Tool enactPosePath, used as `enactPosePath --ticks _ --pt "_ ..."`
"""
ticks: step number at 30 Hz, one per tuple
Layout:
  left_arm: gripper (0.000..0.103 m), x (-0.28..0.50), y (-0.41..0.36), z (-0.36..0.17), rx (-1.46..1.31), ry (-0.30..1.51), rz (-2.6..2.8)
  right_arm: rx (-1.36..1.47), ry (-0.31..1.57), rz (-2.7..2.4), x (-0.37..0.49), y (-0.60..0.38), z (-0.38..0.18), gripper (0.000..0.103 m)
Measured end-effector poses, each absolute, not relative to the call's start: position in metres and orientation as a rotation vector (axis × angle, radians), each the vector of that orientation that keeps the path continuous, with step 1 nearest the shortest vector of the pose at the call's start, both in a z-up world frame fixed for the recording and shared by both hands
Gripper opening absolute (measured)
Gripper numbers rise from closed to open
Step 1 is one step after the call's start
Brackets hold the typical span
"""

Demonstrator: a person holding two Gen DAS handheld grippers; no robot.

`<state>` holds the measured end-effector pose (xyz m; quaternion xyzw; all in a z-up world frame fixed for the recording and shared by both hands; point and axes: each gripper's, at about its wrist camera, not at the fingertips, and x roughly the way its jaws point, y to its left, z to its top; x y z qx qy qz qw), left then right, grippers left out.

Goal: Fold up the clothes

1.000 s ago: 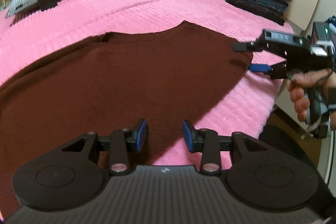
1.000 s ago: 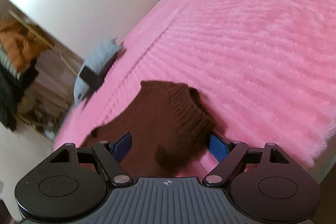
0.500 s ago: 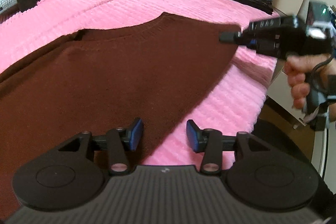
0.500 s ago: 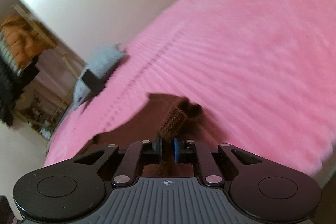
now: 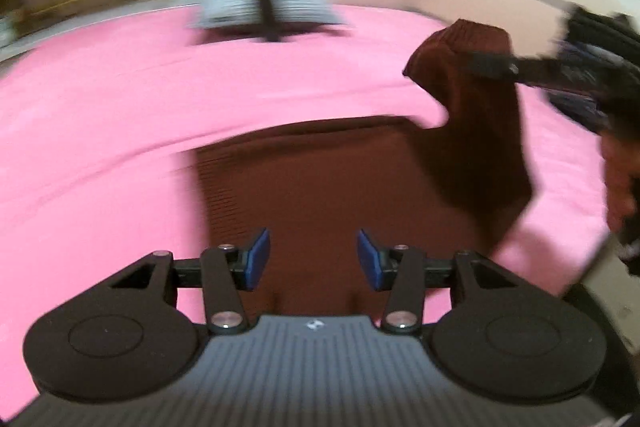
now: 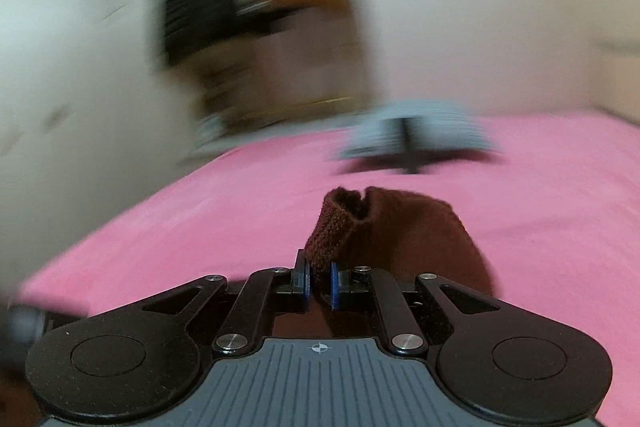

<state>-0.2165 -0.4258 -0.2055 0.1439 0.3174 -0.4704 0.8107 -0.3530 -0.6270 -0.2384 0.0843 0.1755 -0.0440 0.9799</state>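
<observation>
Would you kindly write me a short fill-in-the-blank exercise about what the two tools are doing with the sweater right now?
1. The right tool is shut on the sweater's ____.
2. The left tool is ____ and holds nothing.
3. The sweater lies on a ____ blanket.
4. The colour of the sweater is ____.

Missing words: sleeve; open; pink; brown
</observation>
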Motion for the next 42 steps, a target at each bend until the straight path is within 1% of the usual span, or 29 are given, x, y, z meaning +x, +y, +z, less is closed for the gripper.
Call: enactPosePath --ticks 4,6,8,10,21,22,23,24,25,31,35,39,42 --pt "0.044 -0.183 -0.365 -0.211 0.270 0.722 -0.867 -0.080 0.492 0.150 -0.301 -0.535 -0.287 0.008" --pt "0.044 -0.177 -0.349 -0.215 0.265 0.732 -0.855 -0.151 0.563 0.186 -0.287 -0.513 -0.314 0.008" --pt "0.044 -0.175 -0.340 -0.217 0.266 0.732 -0.863 -0.167 0.608 0.183 -0.281 -0.509 -0.330 0.008" --pt "0.045 -0.172 -0.335 -0.220 0.258 0.723 -0.897 -0.161 0.632 0.178 -0.278 -0.511 -0.335 0.008" --pt "0.049 -0.163 -0.357 -0.230 0.299 0.694 -1.058 -0.241 0.659 0.176 -0.291 -0.502 -0.335 0.009" --pt "0.049 -0.162 -0.359 -0.229 0.305 0.691 -1.062 -0.251 0.659 0.180 -0.291 -0.502 -0.335 0.020" --pt "0.050 -0.161 -0.360 -0.228 0.310 0.688 -1.065 -0.254 0.659 0.194 -0.292 -0.503 -0.335 0.047" --pt "0.050 -0.160 -0.361 -0.227 0.315 0.685 -1.068 -0.249 0.656 0.212 -0.293 -0.503 -0.335 0.065" --pt "0.050 -0.159 -0.362 -0.226 0.304 0.689 -1.066 -0.241 0.645 0.237 -0.296 -0.503 -0.334 0.080" --pt "0.051 -0.154 -0.373 -0.224 0.238 0.713 -1.070 -0.213 0.633 0.276 -0.317 -0.517 -0.331 0.080" --pt "0.051 -0.151 -0.394 -0.225 0.212 0.736 -1.107 -0.182 0.584 0.181 -0.342 -0.553 -0.316 0.080" --pt "0.051 -0.132 -0.425 -0.225 0.180 0.774 -1.129 -0.139 0.562 0.065 -0.357 -0.597 -0.304 0.080" --pt "0.051 -0.109 -0.448 -0.229 0.142 0.853 -1.121 -0.049 0.561 -0.023 -0.364 -0.636 -0.301 0.080"
